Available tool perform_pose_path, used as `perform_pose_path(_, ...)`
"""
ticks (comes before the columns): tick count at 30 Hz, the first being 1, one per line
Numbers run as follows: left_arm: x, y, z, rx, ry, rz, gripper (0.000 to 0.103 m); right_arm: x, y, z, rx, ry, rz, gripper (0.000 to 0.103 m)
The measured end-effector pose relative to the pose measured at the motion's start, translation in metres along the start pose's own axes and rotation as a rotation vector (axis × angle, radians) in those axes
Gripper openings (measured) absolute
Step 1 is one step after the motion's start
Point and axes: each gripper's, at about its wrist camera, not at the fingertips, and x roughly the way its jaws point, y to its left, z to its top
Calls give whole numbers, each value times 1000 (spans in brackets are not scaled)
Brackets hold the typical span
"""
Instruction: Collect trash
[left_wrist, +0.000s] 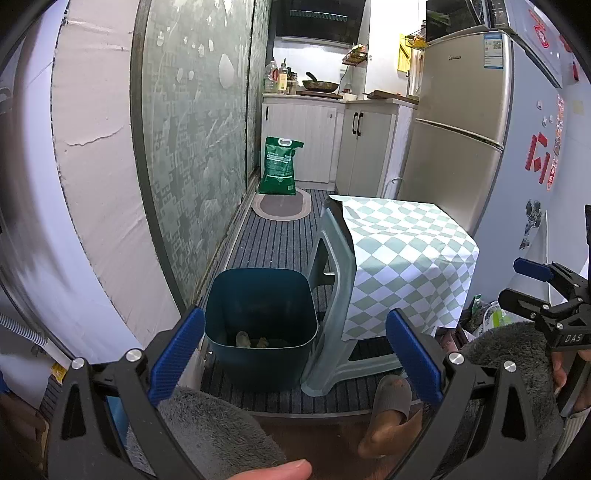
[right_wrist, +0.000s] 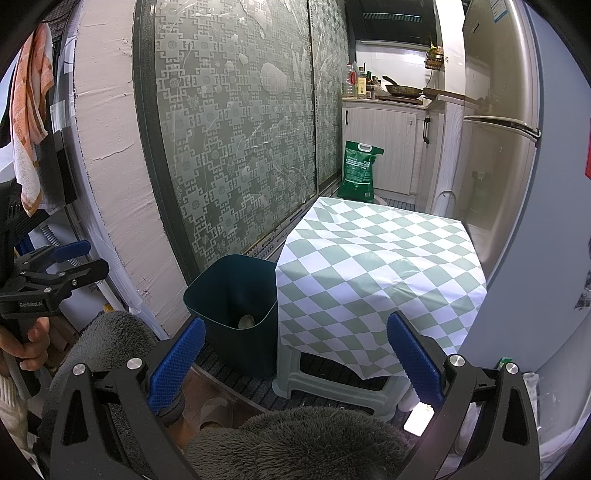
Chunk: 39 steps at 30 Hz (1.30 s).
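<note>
A dark teal trash bin (left_wrist: 260, 314) stands on the striped floor mat beside a plastic stool. Crumpled pale trash (left_wrist: 251, 340) lies at its bottom; it also shows in the right wrist view (right_wrist: 246, 321) inside the bin (right_wrist: 229, 295). My left gripper (left_wrist: 295, 354) is open and empty, held low in front of the bin. My right gripper (right_wrist: 295, 362) is open and empty, above the near edge of the stool's checked cloth (right_wrist: 376, 273). The right gripper also shows at the right edge of the left wrist view (left_wrist: 554, 291), and the left gripper at the left edge of the right wrist view (right_wrist: 55, 273).
The grey-green stool (left_wrist: 328, 295) with a green-and-white checked cloth (left_wrist: 406, 258) stands right of the bin. A patterned glass sliding door (right_wrist: 236, 140) runs along the left. A fridge (left_wrist: 458, 122), kitchen cabinets (left_wrist: 317, 140) and a green rice bag (left_wrist: 279, 166) lie beyond. My slippered foot (left_wrist: 388, 406) is near.
</note>
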Motion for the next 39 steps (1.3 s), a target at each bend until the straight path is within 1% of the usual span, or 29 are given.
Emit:
perform_pose_path(18,-1,0,-1,2,-1,1,100,0,0,0,0,0,0,99)
perform_pose_path(23,-2,0,-2,21,-23,30,100,0,0,0,0,0,0,99)
perform_pose_path(30,-1,1,-2,14,-11,15,100,-1,-1,0,0,0,0,99)
perform_pose_path(39,-1,0,-2,16,-10,16,100,0,0,0,-1,0,0,99)
